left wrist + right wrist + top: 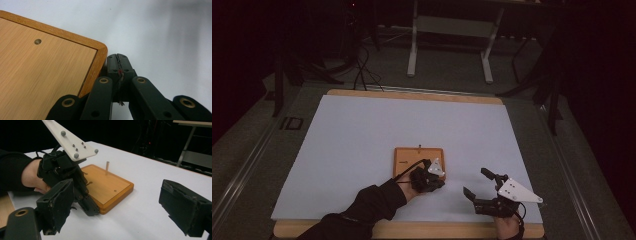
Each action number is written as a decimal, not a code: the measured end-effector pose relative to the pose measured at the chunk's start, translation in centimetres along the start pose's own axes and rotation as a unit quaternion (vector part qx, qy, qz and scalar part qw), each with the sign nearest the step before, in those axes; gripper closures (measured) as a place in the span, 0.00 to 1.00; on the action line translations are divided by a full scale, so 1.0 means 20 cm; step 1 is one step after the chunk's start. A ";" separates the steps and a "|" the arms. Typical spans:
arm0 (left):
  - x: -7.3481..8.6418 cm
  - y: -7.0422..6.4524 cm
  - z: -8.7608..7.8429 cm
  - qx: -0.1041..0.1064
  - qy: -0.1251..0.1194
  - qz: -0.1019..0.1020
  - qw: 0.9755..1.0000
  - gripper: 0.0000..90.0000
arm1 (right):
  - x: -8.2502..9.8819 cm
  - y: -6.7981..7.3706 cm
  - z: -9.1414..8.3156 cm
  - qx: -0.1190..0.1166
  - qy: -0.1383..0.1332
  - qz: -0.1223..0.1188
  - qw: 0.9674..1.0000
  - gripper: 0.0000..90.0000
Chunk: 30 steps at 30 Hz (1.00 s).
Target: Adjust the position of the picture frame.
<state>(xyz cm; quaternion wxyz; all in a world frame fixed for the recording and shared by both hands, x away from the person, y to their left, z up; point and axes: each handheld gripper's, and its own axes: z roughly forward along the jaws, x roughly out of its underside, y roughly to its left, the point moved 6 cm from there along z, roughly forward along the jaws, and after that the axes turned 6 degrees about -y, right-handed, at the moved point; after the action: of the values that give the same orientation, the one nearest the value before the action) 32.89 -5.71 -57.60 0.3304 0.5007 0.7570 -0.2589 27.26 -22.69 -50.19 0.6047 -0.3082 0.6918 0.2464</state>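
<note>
Beside the wooden board (407,156), left claw (117,58) pressed together (empty); right claw (476,183) apart.

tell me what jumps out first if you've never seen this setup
The orange wooden board stands out on the pale table sheet, with a thin peg standing upright on it. The left gripper sits shut at the board's near right corner, while the right gripper waits open to the right.

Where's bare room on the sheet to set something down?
The white sheet lies bare left of and beyond the wooden board. It is crowded at the near edge, where the left claw touches the board's corner beside the right claw.
</note>
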 end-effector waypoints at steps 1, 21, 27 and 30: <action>0.00 0.00 0.00 0.001 -0.003 -0.003 1.000 1.00 | 0.00 0.00 0.00 0.000 0.000 0.000 1.000 0.14; -0.05 0.05 -0.29 -0.015 -0.068 -0.024 0.997 1.00 | -0.02 0.00 0.02 -0.001 0.001 0.003 1.000 0.14; -0.03 0.12 -0.39 -0.021 -0.085 -0.031 0.996 0.97 | -0.06 0.01 0.05 -0.014 0.002 -0.001 1.000 0.14; -0.02 0.15 -0.42 -0.026 -0.094 -0.037 0.995 0.97 | -0.08 0.02 0.08 -0.023 0.000 0.007 1.000 0.14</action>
<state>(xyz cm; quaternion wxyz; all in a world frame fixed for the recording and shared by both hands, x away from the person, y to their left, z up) 33.73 1.32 -52.04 0.4033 0.4373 0.7471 -0.2966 28.19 -21.14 -48.88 0.5958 -0.3171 0.6879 0.2669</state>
